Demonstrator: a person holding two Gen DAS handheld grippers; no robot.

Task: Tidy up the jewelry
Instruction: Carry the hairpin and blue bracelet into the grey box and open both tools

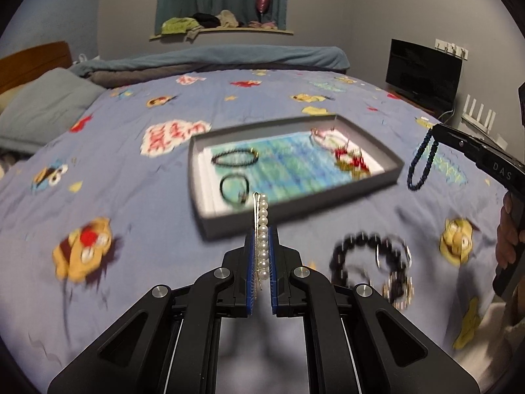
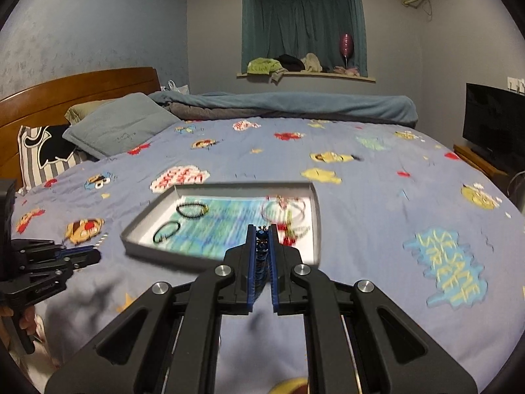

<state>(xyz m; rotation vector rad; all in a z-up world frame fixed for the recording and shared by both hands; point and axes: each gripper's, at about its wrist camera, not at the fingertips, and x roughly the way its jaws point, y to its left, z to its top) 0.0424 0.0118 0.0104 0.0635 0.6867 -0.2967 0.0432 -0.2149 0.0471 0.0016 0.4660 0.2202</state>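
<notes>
A grey tray [image 1: 387, 154] with a blue-green liner lies on the bed; it also shows in the right wrist view [image 2: 315, 203]. Inside it are two black bracelets [image 1: 234, 157] [image 1: 233, 187] and red and gold jewelry [image 1: 349, 159]. My left gripper [image 1: 262, 229] is shut on a pearl hair clip [image 1: 262, 229], held above the bed just before the tray. My right gripper [image 2: 262, 229] is shut on a blue beaded bracelet [image 2: 261, 239], which hangs from it in the left wrist view [image 1: 421, 161], right of the tray. Black beaded bracelets [image 1: 370, 262] lie on the bedspread near my left gripper.
The bed has a purple cartoon-print cover [image 2: 377, 197], pillows [image 2: 121, 124] and a wooden headboard [image 2: 82, 88] at the left. A folded blue blanket [image 2: 295, 105] lies along the far side. A black monitor [image 2: 495, 124] stands at the right.
</notes>
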